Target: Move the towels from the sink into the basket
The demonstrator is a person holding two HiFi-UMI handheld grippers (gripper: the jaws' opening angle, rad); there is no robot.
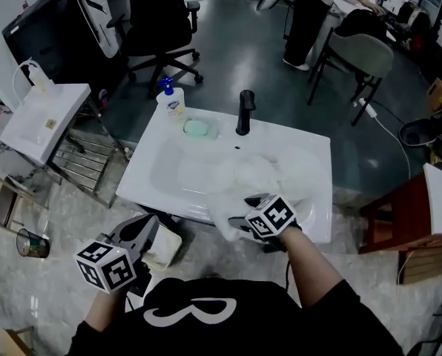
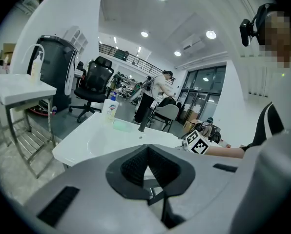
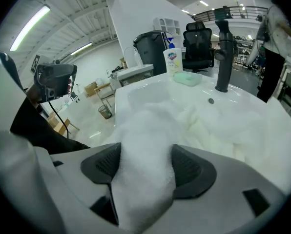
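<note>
White towels (image 1: pixel 258 173) lie heaped in the basin of the white sink (image 1: pixel 310 147). My right gripper (image 1: pixel 243 212) is at the sink's front edge and points down into the heap. In the right gripper view its jaws stand wide, and a thick fold of towel (image 3: pixel 145 130) runs between the pads (image 3: pixel 104 162) and fills the gap of the right gripper (image 3: pixel 148 165). My left gripper (image 1: pixel 143 226) hangs below the sink's front left corner, shut and empty (image 2: pixel 146 160). Beside it sits a pale container (image 1: pixel 164 247), possibly the basket, mostly hidden.
On the sink's back rim stand a black faucet (image 1: pixel 244 112), a soap bottle (image 1: pixel 172 101) and a green soap (image 1: pixel 199 128). A smaller sink on a metal stand (image 1: pixel 43 113) is at the left. Office chairs (image 1: pixel 158 28) and a person (image 1: pixel 310 13) are behind, red-brown furniture (image 1: pixel 406 213) at right.
</note>
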